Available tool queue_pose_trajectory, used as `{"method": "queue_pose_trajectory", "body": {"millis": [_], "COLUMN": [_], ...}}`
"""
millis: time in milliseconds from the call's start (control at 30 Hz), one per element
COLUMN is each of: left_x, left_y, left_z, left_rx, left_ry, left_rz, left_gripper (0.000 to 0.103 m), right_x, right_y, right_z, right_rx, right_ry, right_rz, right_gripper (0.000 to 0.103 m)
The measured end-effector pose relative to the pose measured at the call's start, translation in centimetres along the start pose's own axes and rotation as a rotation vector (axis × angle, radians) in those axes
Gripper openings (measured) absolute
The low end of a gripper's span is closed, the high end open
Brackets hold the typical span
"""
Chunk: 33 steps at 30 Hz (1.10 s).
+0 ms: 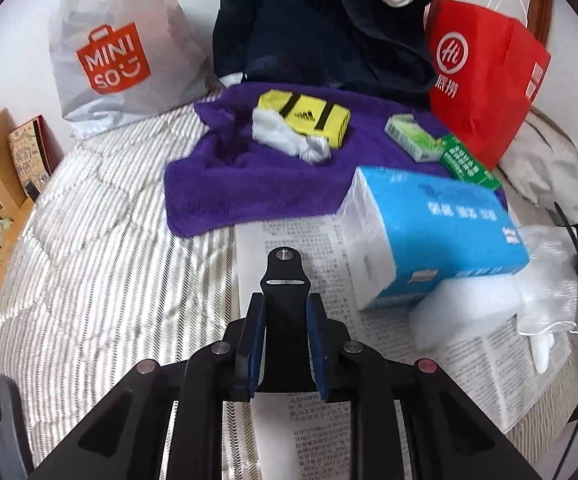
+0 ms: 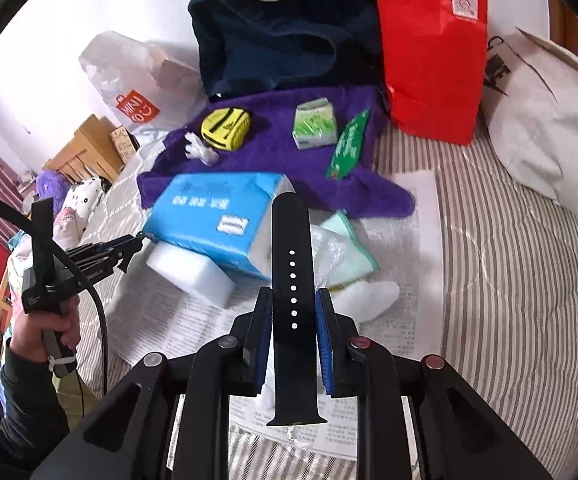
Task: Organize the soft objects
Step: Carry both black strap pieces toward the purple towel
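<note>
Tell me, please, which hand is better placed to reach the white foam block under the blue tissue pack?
Probably left: the left gripper sits beside the white foam block, while the right gripper is farther back. Both hold black strap pieces.

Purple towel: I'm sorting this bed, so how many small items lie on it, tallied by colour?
On the purple towel:
Yellow: 1, the pouch
White: 1, the fluffy piece
Green: 2, the boxy pack and the flat packet
Total: 4
</note>
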<state>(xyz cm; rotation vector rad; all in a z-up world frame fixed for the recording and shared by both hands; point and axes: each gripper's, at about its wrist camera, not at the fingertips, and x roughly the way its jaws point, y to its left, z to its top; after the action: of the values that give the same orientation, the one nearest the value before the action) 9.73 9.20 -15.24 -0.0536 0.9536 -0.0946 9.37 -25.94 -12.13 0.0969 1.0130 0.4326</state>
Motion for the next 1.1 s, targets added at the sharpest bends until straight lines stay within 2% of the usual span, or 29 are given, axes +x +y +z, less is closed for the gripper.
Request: {"method": "queue_pose_trajectory", "body": {"millis": [267,467,600,767,1100], "left_x": [-1.8,-2.5,-2.3,-1.5,-0.9], "left_y": [0.3,0.2,0.0,-0.2,-0.4], "left_z": [1.7,2.7,2.7,2.1,1.6], "left_rx": [0.007,0.014,0.014,0.012,-0.003], "left_ry": [-0.038,-0.063,-0.057,-0.034,-0.018], "left_rz": [0.008,-0.004,-0.011,-0.022,-0.045], "left_gripper": [0.020,0.020,0.020,0.020,0.020], "right_x": [-0.6,-0.6,1.3,3.8,3.9], "right_y": [1.2,1.1,-0.4,-3.0,-3.7], "right_z": [1.7,2.5,1.2,-1.0,-3.4], "right_rx": [-0.008,-0.005,0.005,0.052,0.059], "right_ry": [-0.038,-0.041,0.039,0.127,0.175], "right_rz": [0.024,0.011,-0.047,-0.075,-0.066], "right_gripper": [0.021,0.021,0.021,0.021,0.023]}}
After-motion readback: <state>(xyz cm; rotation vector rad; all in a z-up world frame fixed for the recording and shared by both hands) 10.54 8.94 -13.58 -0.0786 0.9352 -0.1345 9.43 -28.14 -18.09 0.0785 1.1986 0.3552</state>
